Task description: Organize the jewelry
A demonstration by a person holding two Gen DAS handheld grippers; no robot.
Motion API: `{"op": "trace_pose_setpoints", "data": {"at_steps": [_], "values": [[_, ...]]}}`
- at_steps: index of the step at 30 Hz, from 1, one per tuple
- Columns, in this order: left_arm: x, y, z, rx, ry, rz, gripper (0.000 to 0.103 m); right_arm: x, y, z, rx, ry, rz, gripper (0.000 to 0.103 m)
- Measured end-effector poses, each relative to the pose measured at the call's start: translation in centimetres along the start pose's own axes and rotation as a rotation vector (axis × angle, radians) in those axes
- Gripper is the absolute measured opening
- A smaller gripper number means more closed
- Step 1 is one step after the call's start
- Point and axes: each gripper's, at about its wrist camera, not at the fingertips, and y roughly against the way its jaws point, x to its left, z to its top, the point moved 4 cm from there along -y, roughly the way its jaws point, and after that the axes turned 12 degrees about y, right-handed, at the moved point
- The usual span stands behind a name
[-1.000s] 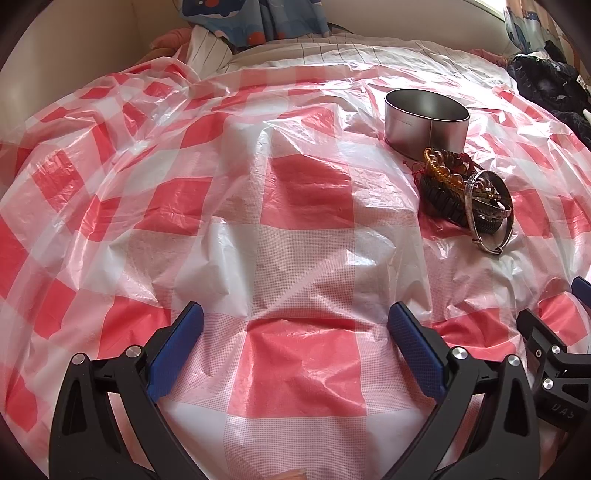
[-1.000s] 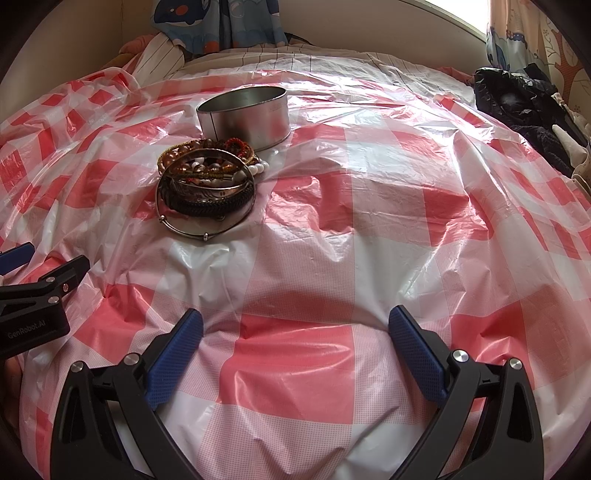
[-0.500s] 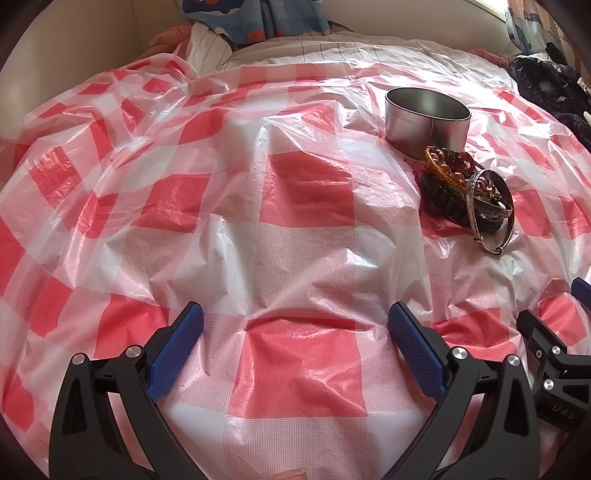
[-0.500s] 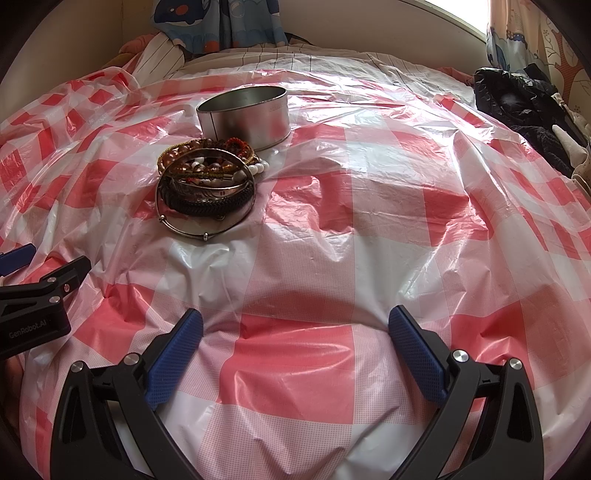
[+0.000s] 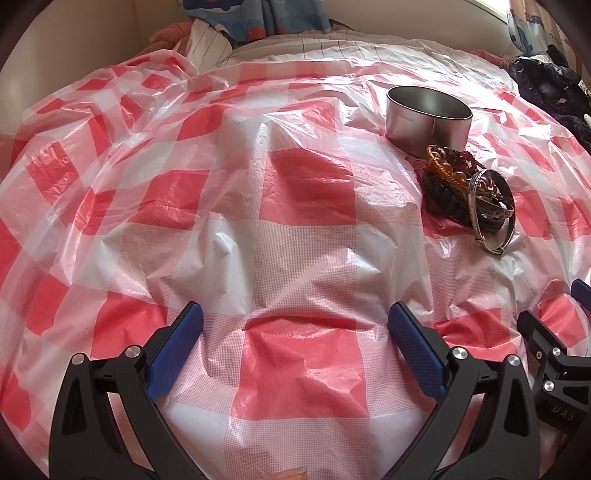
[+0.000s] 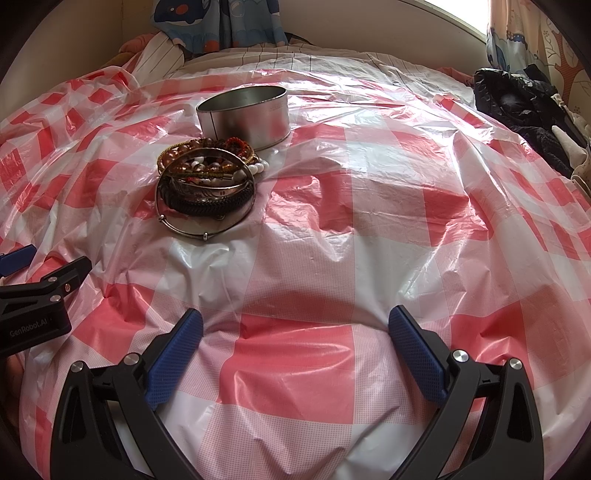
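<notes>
A heap of bracelets (image 6: 207,184), with beads, black cord and silver bangles, lies on the red-and-white checked plastic sheet (image 6: 332,258). It also shows in the left wrist view (image 5: 467,192). A round metal tin (image 6: 245,114) stands open just behind it, also in the left wrist view (image 5: 428,114). My left gripper (image 5: 295,317) is open and empty, near and left of the heap. My right gripper (image 6: 295,321) is open and empty, near and right of the heap. Each gripper shows at the edge of the other's view: the right one (image 5: 550,354), the left one (image 6: 40,295).
The sheet covers a soft bed and is wrinkled. Dark clothing (image 6: 524,107) is piled at the far right. A blue patterned cloth (image 6: 221,22) and striped bedding (image 6: 166,55) lie at the back by the wall.
</notes>
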Motion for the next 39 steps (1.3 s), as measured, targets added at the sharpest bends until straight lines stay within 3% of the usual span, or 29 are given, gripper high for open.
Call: {"op": "trace_pose_setpoints", "data": {"at_steps": [39], "values": [[0.03,0.06,0.15,-0.003,0.005,-0.008,0.097,-0.22,0.14,-0.36,0.008,0.013,-0.002,0.096]]}}
